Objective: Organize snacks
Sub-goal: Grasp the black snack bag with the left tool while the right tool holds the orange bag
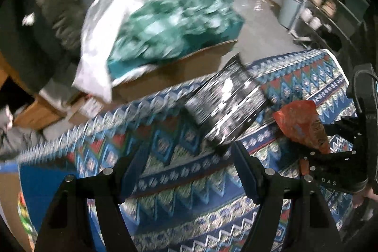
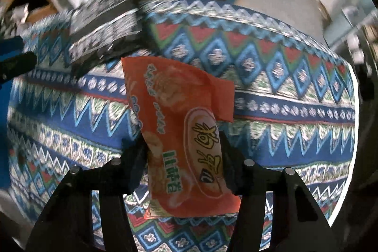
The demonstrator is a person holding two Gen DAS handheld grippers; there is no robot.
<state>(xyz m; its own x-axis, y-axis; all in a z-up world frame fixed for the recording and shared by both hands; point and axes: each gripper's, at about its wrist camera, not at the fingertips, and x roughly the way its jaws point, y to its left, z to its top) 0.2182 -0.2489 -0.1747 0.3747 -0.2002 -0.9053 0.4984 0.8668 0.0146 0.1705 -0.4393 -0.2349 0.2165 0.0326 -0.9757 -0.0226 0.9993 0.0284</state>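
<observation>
Right wrist view: the right gripper [image 2: 183, 145] is pinching the orange snack packet [image 2: 179, 134] between its jaws, above the patterned cloth [image 2: 283, 86]; the left gripper [image 1: 186, 157] is hanging spread, empty, beside the black packet [image 1: 226, 105].

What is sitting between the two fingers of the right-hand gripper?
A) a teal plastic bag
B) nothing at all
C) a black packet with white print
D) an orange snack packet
D: in the right wrist view the orange snack packet lies between the fingers of the right gripper, which press its sides above the patterned cloth.
</observation>
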